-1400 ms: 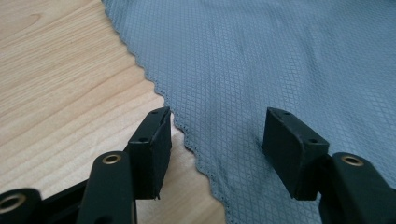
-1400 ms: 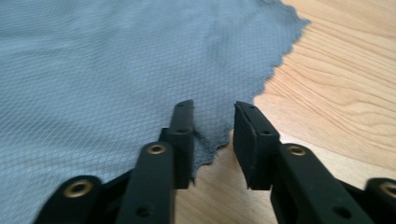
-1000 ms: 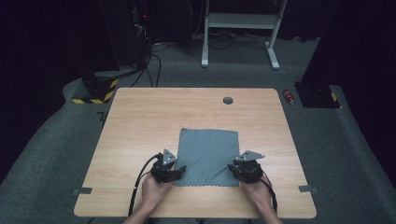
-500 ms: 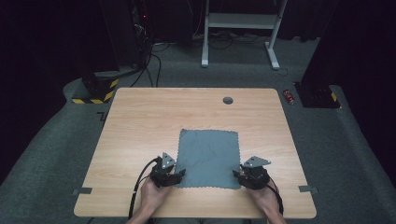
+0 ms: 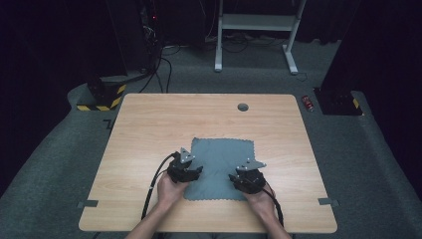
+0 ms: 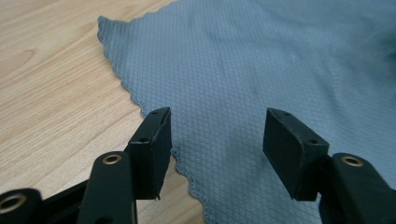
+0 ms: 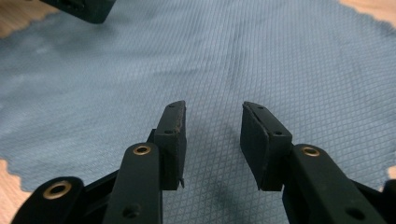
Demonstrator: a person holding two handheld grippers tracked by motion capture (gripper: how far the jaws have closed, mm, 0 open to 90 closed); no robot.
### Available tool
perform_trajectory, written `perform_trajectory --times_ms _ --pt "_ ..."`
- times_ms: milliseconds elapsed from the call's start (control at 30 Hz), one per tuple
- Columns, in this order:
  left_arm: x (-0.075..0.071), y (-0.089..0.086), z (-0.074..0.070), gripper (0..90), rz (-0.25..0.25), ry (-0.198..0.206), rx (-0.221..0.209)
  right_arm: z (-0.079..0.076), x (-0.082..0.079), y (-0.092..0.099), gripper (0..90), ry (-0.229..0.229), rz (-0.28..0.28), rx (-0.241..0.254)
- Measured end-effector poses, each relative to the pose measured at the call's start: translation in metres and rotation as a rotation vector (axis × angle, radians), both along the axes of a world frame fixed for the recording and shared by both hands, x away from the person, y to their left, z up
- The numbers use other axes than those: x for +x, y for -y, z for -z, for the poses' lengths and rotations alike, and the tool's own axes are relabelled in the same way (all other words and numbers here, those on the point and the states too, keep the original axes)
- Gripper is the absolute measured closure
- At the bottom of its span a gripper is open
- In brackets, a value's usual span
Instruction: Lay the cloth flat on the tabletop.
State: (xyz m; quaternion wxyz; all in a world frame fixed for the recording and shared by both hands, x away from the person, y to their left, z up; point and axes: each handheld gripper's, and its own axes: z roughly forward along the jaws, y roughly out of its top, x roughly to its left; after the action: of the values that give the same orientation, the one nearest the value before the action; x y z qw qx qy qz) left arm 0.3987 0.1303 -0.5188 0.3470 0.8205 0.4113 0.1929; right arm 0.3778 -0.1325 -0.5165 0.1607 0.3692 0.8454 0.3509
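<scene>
tongs (image 5: 199, 172) over grey cloth (image 5: 222, 153), wooden table (image 5: 149, 129), dark room

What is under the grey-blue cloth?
The cloth lies flat on the wooden table, which shows all round its edges. Whatever lies directly beneath is covered; no bump shows.

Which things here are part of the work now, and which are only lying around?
In use:
cloth
left gripper
right gripper

Just lying about:
round grey cap in the table
small red thing on the floor
</scene>
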Motion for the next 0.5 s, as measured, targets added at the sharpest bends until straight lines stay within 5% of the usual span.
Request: perform_trajectory --times_ms 233,333,500 --pt "-0.002 -0.004 0.003 45.5 0.001 -0.010 -0.028 0.003 -0.001 0.007 57.7 0.008 -0.025 -0.001" --pt "-0.011 -0.007 0.007 47.4 0.002 0.030 -0.052 0.007 -0.005 0.015 56.5 0.030 -0.037 0.023" --pt "-0.019 -0.007 0.008 49.0 -0.007 0.031 -0.055 0.006 -0.006 0.022 56.5 0.027 -0.052 0.016"
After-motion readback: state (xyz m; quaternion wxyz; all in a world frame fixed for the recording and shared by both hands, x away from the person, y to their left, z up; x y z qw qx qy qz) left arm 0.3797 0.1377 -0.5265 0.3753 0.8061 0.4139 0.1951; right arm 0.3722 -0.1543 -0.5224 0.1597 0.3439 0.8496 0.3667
